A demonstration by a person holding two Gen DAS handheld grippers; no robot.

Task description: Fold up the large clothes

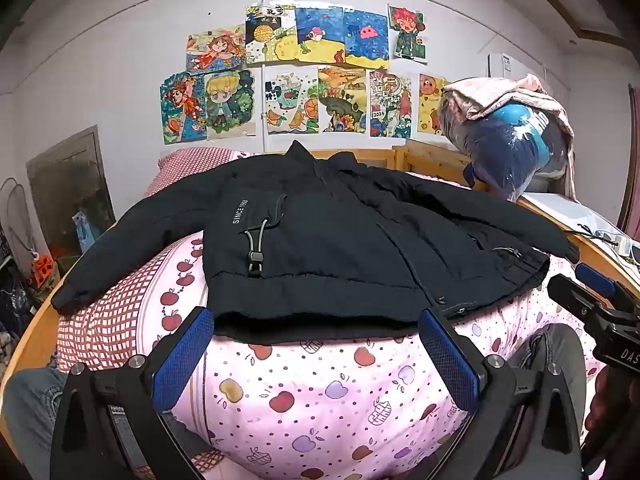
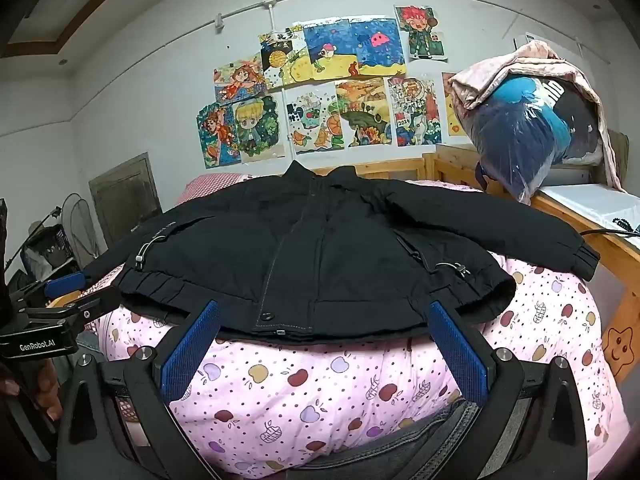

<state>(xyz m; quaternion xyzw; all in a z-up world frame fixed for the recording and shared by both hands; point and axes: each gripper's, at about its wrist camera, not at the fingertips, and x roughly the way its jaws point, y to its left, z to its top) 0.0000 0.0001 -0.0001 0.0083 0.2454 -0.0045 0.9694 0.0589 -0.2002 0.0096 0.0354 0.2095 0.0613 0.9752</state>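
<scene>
With both grippers' fingers (image 1: 188, 344) spread and empty short of the jacket (image 1: 320, 240), a shallow pinch could catch only the top layer, dragging it askew across the quilt (image 1: 320, 392).

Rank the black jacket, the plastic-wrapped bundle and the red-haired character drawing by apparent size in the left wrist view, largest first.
1. Jacket, spread across the bed.
2. Bundle, clearly smaller.
3. Drawing, smallest, though it hangs farthest away on the wall, so its true size is unsure.
</scene>
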